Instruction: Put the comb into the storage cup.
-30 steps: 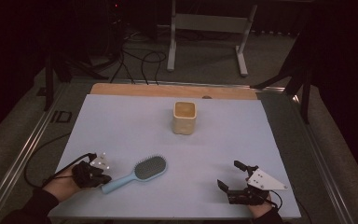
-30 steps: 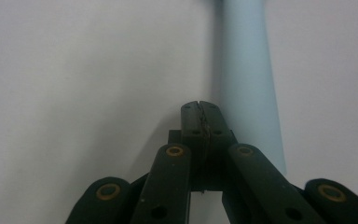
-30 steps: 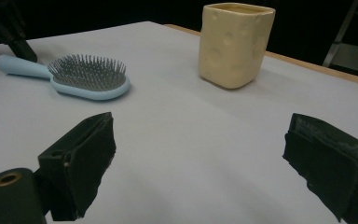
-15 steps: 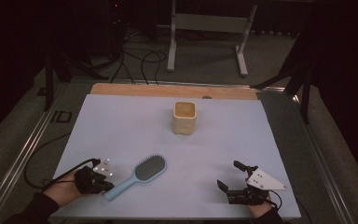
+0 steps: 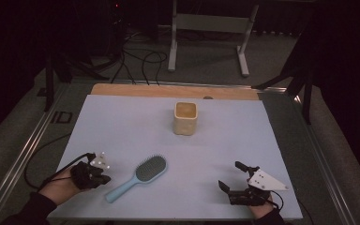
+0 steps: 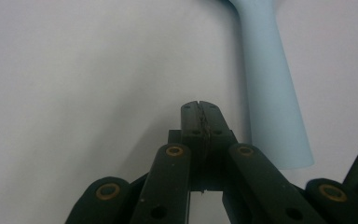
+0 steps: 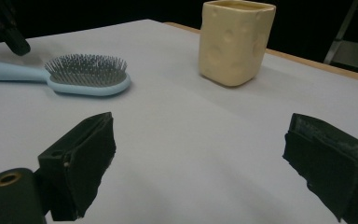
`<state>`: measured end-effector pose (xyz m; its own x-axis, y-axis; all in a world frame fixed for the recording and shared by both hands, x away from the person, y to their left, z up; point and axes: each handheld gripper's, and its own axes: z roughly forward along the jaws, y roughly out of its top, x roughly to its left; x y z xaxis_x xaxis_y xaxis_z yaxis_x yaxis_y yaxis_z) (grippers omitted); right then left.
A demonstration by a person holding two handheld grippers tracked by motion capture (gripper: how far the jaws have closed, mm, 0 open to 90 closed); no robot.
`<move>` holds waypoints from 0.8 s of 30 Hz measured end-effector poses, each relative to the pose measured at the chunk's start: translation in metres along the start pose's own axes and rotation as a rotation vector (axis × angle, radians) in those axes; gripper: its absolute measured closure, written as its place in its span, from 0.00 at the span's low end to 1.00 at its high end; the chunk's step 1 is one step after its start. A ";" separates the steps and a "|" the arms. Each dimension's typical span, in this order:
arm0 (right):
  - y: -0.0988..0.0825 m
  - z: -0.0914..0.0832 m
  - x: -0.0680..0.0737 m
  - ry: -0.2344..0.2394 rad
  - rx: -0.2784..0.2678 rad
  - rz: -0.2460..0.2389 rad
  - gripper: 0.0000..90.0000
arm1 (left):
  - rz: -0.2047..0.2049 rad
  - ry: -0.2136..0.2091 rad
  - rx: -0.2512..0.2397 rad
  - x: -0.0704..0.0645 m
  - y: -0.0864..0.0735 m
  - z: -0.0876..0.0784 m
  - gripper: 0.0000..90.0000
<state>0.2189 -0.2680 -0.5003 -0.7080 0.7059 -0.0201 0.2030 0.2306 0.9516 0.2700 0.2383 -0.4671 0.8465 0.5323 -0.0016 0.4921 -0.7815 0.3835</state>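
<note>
Two grippers, one hairbrush, one cup. The left gripper (image 5: 104, 178), fingers pressed together on nothing, sits at eight o'clock on the surface (image 5: 122, 122), just beside the blue hairbrush (image 5: 138, 177) handle. A yellow cup (image 5: 185, 118) stands alone at twelve. At four, near the front edge, the right gripper (image 5: 232, 177) has fingers spread.

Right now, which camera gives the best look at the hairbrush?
The right gripper view: the hairbrush lies side-on, bristles and handle clear. The high view shows it whole but small, lying diagonally. The left gripper view catches just its pale blue handle.
</note>
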 end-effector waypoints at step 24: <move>0.000 0.000 0.000 -0.002 0.004 0.005 0.10 | -0.134 0.032 0.109 -0.013 0.037 -0.012 0.38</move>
<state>0.2190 -0.2679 -0.5007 -0.7055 0.7085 -0.0160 0.2091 0.2296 0.9506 0.2748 0.2067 -0.4417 0.7657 0.6430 -0.0157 0.6208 -0.7325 0.2795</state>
